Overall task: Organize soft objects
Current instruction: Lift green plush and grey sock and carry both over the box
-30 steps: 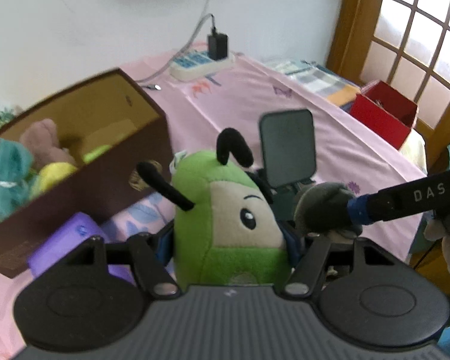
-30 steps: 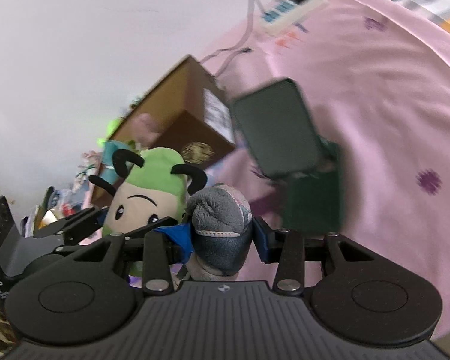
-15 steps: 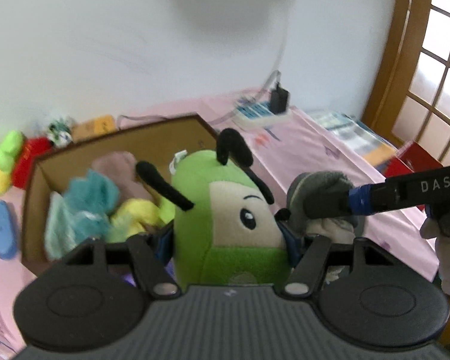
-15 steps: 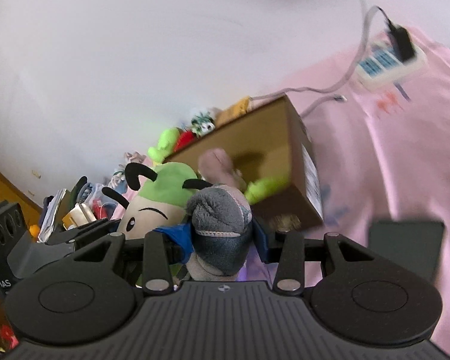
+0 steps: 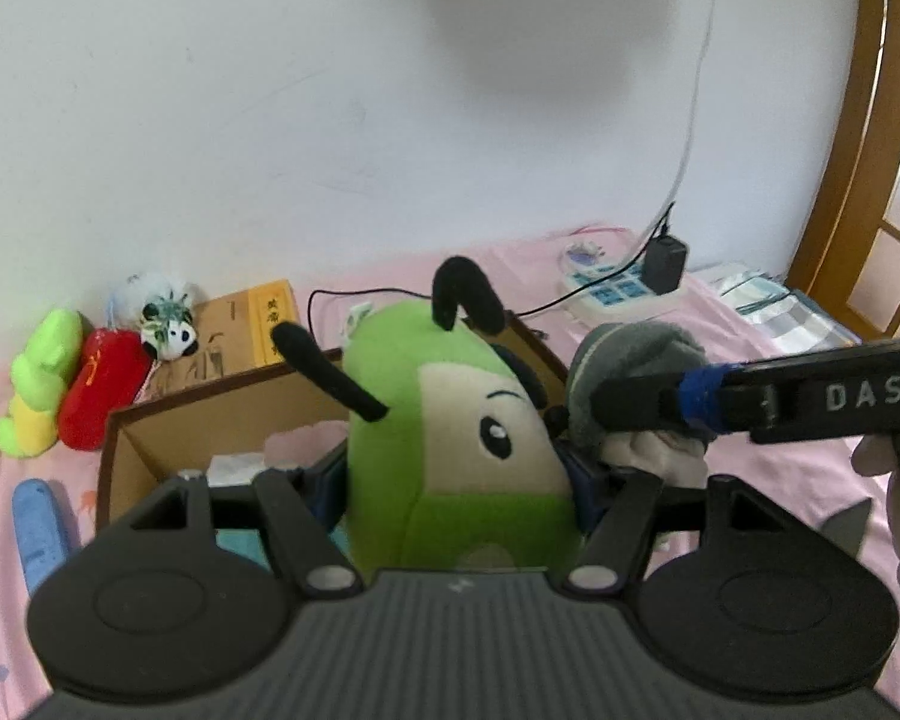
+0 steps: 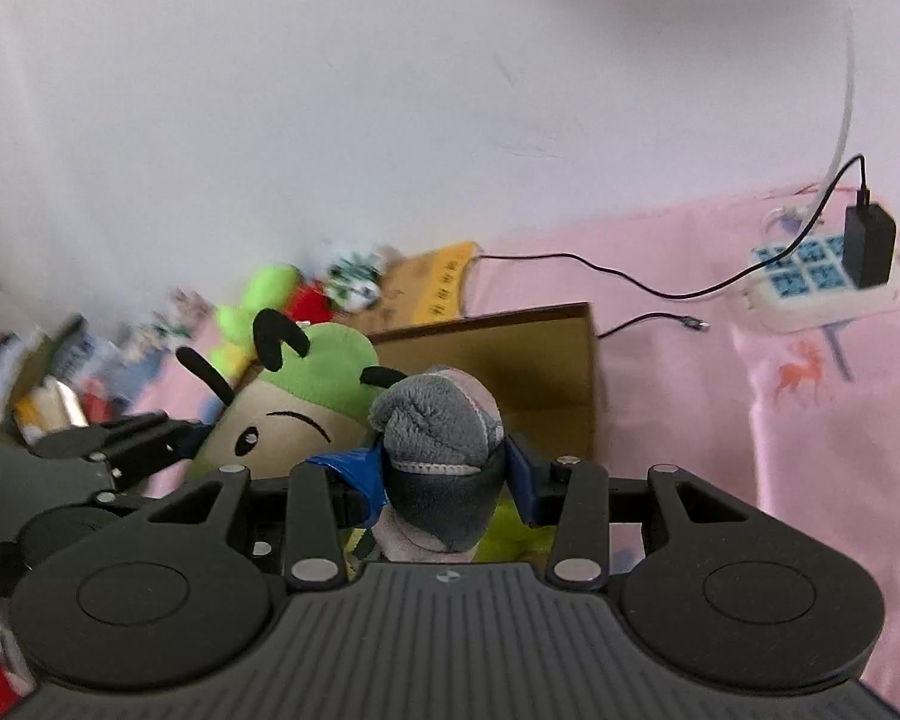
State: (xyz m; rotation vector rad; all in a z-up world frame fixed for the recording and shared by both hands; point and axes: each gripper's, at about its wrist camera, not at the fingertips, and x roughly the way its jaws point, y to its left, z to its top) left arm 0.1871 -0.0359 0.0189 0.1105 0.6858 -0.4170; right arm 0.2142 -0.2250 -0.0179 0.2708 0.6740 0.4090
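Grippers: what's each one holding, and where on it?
Left gripper clamps the green plush toy with black antennae across its lower body. Right gripper clamps the grey fleece soft item around its middle.

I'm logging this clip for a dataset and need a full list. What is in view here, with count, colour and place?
Green plush toy: 1, green with cream face and black antennae, clamped in the left tongs.
Grey plush: 1, grey with a pale underside, clamped in the right tongs.
Cardboard box: 1, brown, open, on the pink cloth behind the toys.
Caterpillar plush: 1, green and yellow, by the wall at far left.
Red plush: 1, red, beside the caterpillar.
Panda plush: 1, white, black and green, behind the red one.
Book: 1, tan and yellow, behind the box.
Blue object: 1, left of the box; kind unclear.
Power strip: 1, white and blue, black charger plugged in, at right.
Pink cloth: 1, covers the surface.
Left tongs: 1, black.
Right tongs: 1, black, blue pads.
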